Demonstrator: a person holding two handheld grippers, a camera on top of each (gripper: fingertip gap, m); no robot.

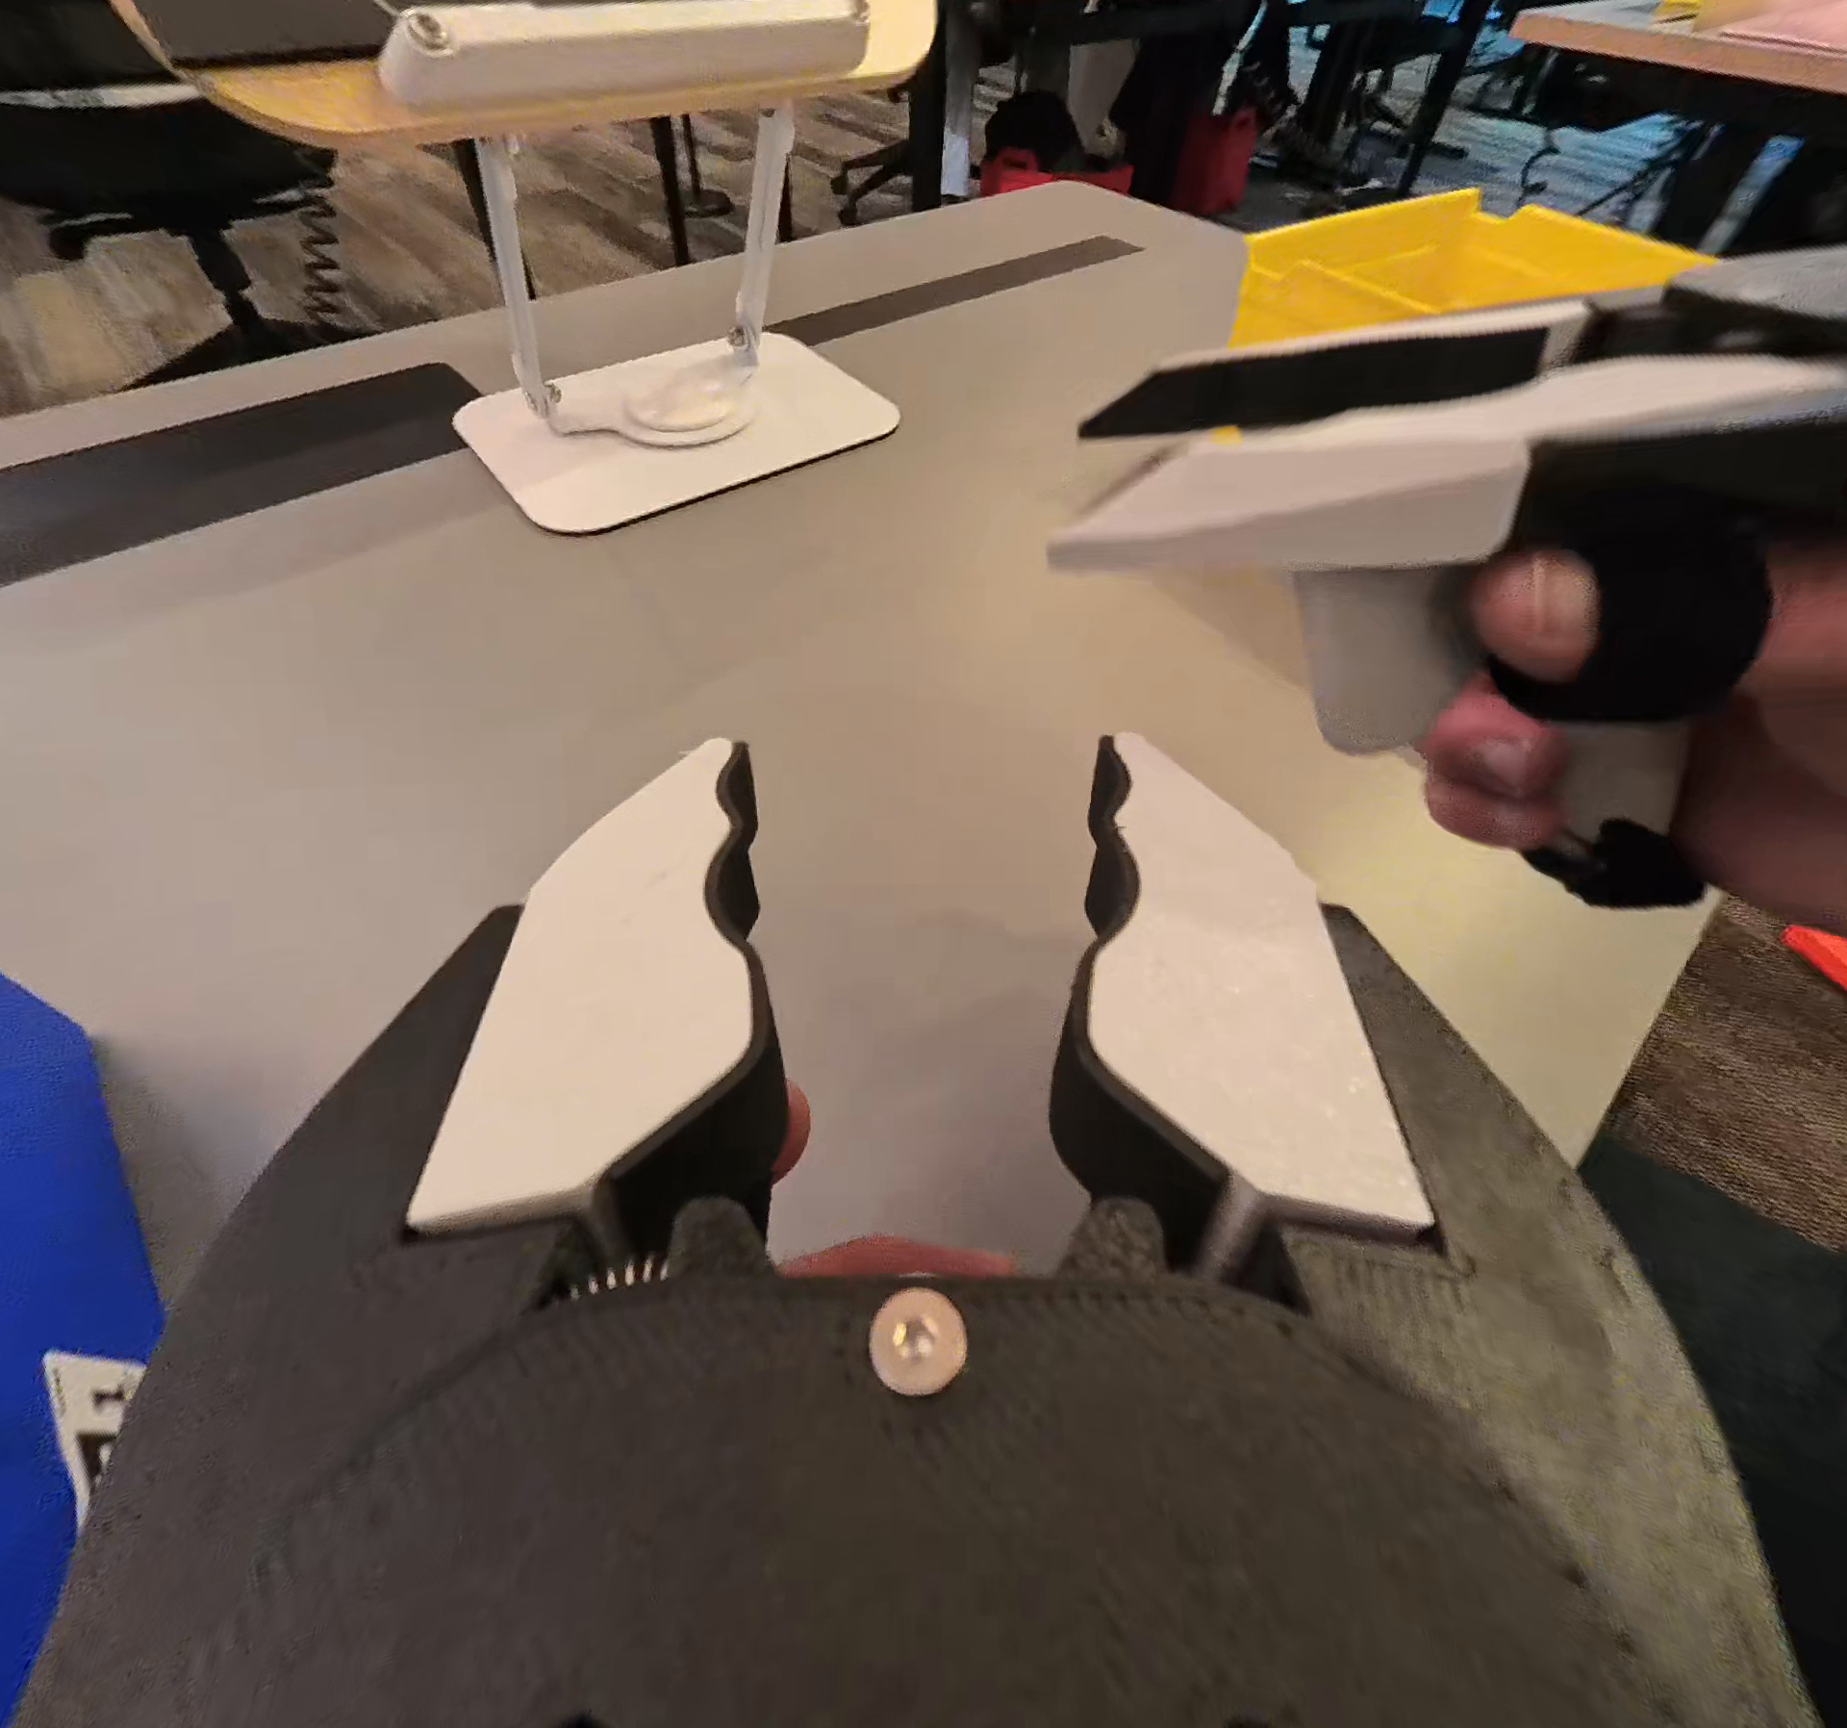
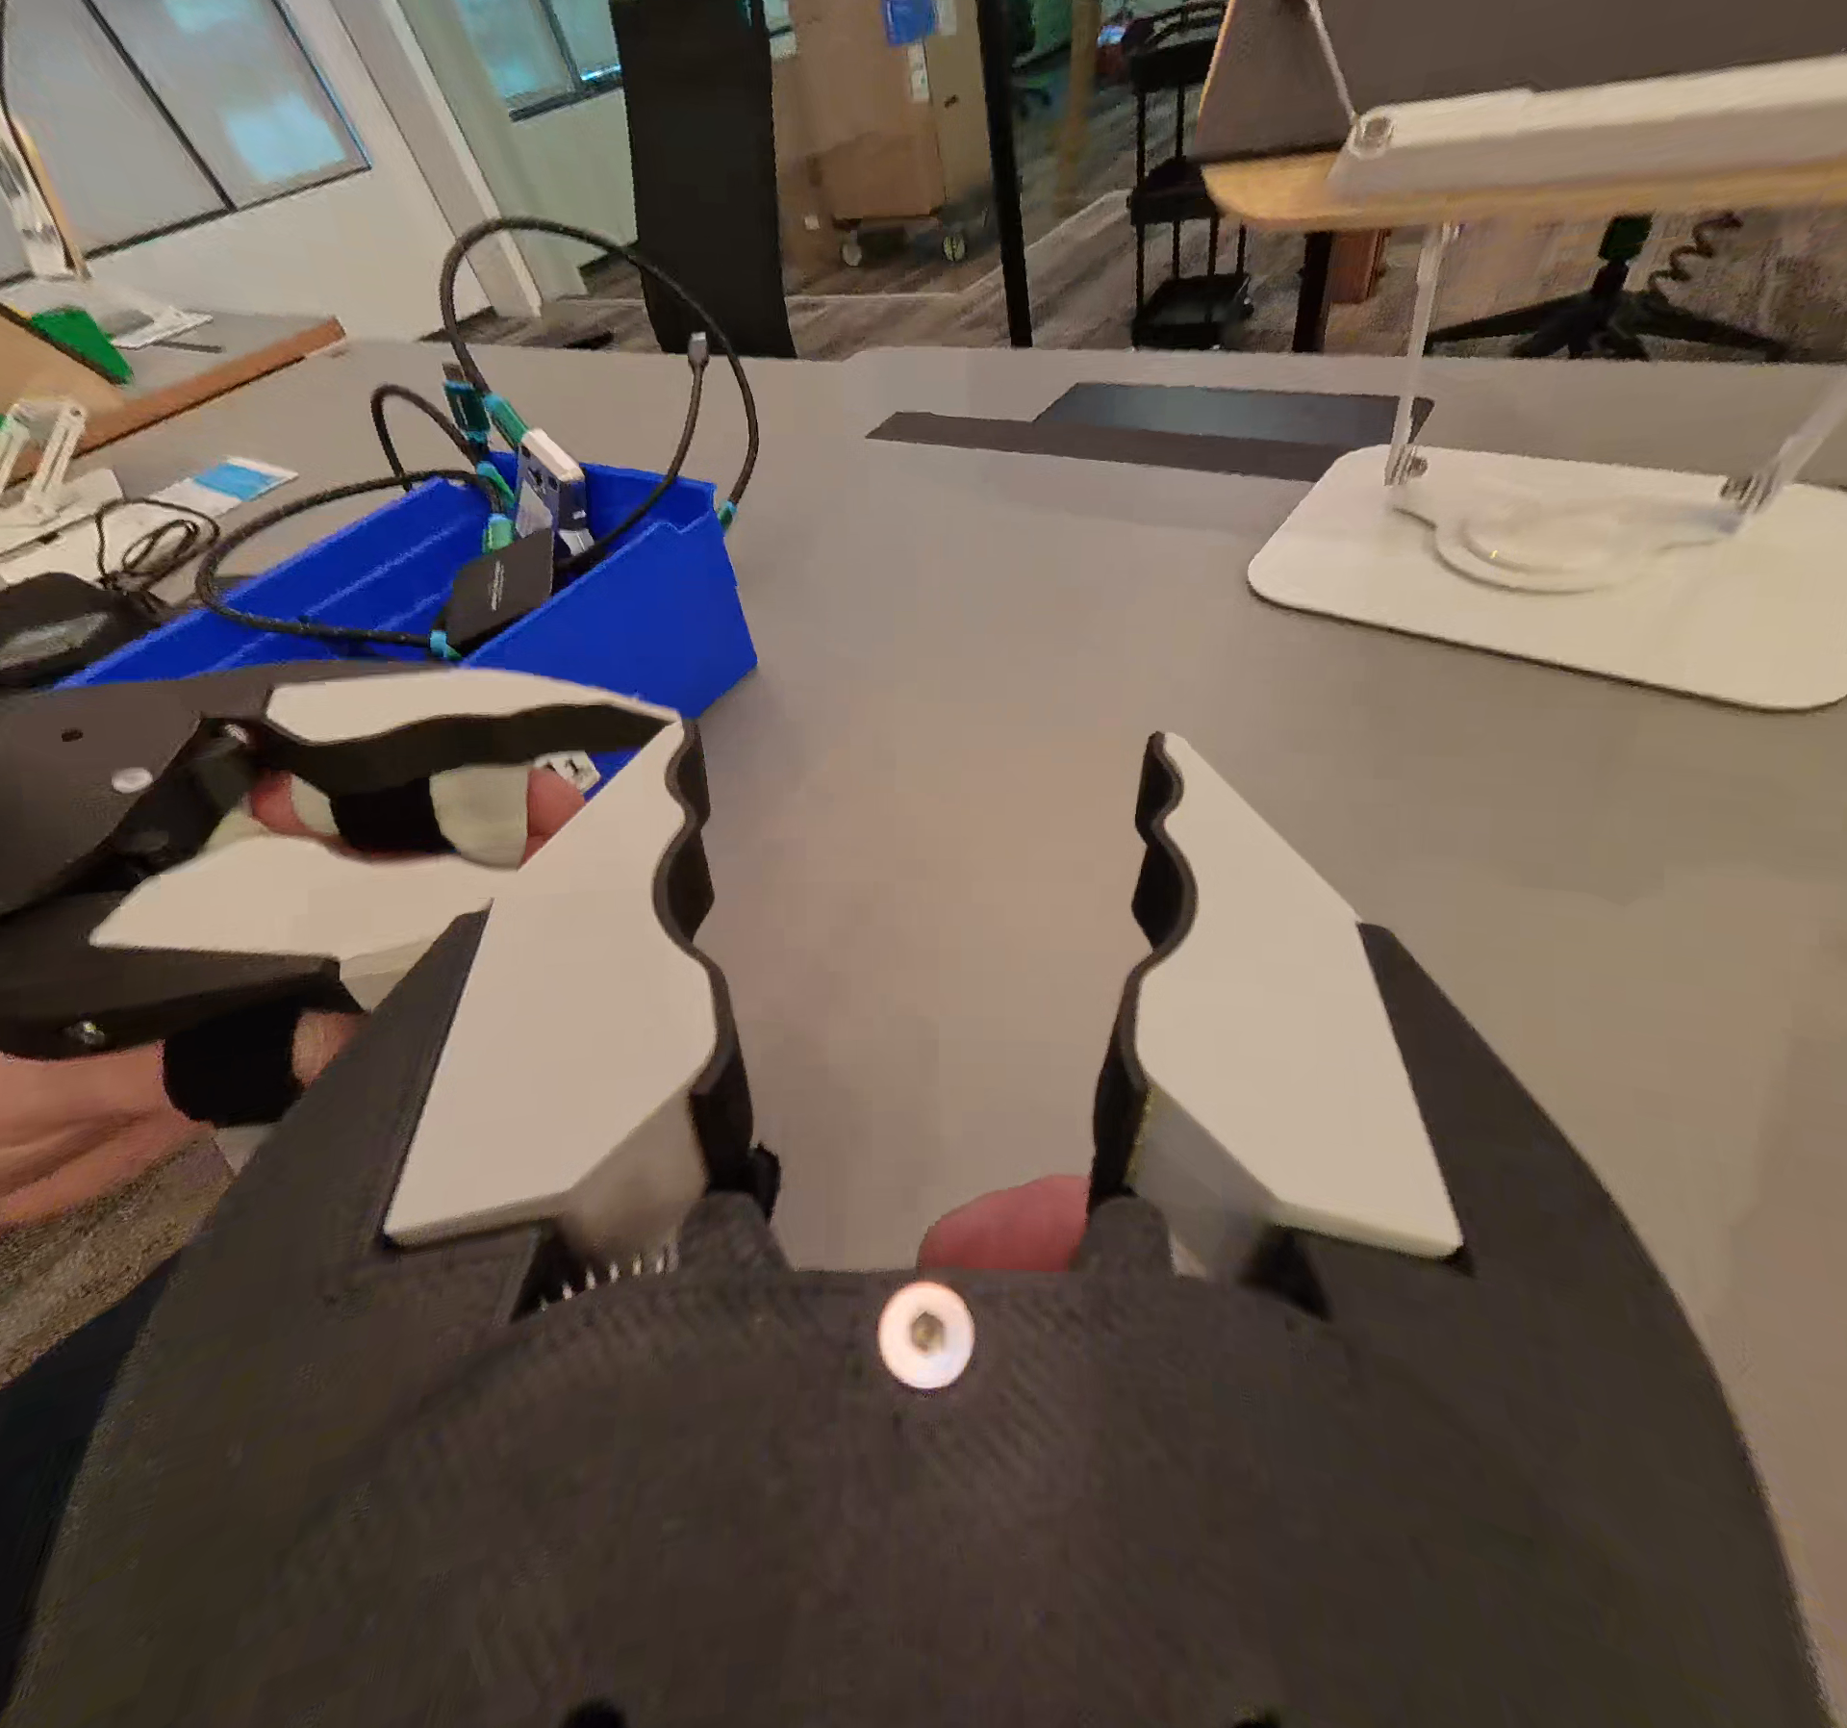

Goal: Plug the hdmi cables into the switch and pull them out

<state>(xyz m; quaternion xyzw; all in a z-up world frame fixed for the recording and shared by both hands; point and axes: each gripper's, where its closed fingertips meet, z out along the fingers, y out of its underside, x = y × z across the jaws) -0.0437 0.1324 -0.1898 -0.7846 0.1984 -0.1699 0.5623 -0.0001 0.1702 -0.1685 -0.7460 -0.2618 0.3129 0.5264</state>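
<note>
In the right wrist view a blue bin (image 2: 620, 610) stands on the grey table at the left. It holds black braided cables (image 2: 690, 440) with teal plug ends, a small black box (image 2: 500, 590) and a white and blue device (image 2: 550, 490). My right gripper (image 2: 920, 760) is open and empty above the bare table, to the right of the bin. My left gripper (image 1: 920, 760) is open and empty above the table. It also shows in the right wrist view (image 2: 400, 810), open, in front of the bin. The right gripper shows in the left wrist view (image 1: 1089, 490), open.
A white stand (image 1: 680, 440) with a tilted board stands at the far side of the table; it also shows in the right wrist view (image 2: 1559, 580). A yellow bin (image 1: 1419, 271) sits at the table's right. A black strip (image 1: 949, 291) runs along the far edge.
</note>
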